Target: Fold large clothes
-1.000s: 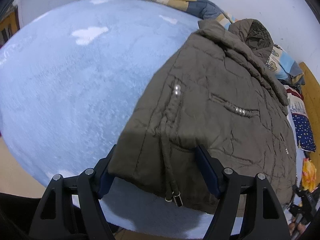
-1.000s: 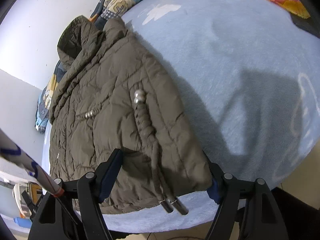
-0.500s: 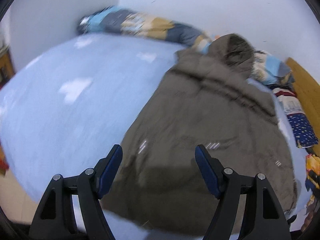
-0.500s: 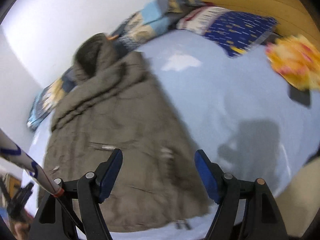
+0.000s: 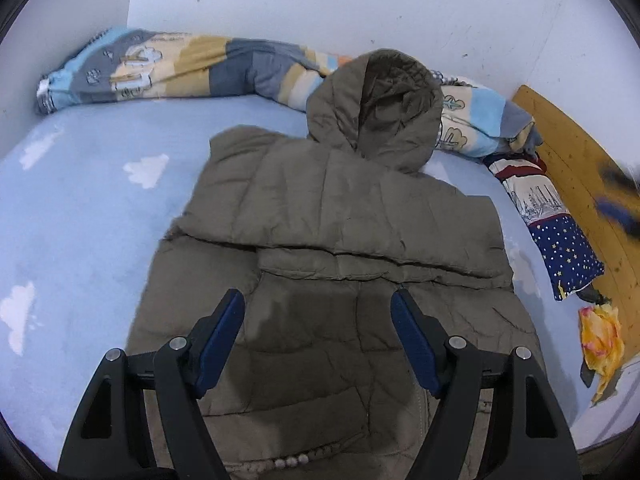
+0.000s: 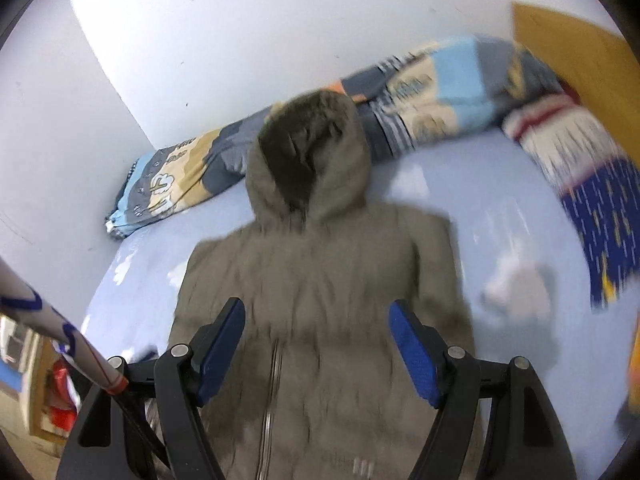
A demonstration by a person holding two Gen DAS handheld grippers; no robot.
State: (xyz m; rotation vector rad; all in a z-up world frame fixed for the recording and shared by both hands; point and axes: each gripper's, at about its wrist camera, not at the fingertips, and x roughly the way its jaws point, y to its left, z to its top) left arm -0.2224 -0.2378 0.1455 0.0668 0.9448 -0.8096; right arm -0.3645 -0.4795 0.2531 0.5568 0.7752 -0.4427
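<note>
A: What differs from a second ago?

B: Then both grippers sat low at the hem of the olive-brown quilted hooded jacket [image 5: 340,248], its cloth between the blue pads. Now the left gripper [image 5: 318,338] and the right gripper [image 6: 318,346] hang above the jacket, each with its jaws spread wide and nothing between them. The views have swung up, so the white wall [image 5: 320,8] shows beyond the jacket.

A: And where does the jacket lie?

B: Flat on the pale blue fleece bed cover with white clouds [image 5: 80,200]. Its hood [image 5: 380,100] rests against the rolled patchwork blanket of blue, tan and grey [image 5: 180,68] at the jacket's far end. The sleeves look folded across the body, making a ridge below the hood.

A: What is hard to make out?

B: The right wrist view is smeared by motion; the zip [image 6: 270,400] shows only as a pale streak. In the left wrist view the jacket's near hem is cut off behind the gripper, with a row of silver beads [image 5: 296,460] just showing. Right of the jacket lie a star-patterned navy pillow [image 5: 568,248] and a crumpled yellow cloth [image 5: 602,336]; a dark blur over the wooden board [image 5: 560,140] cannot be identified
</note>
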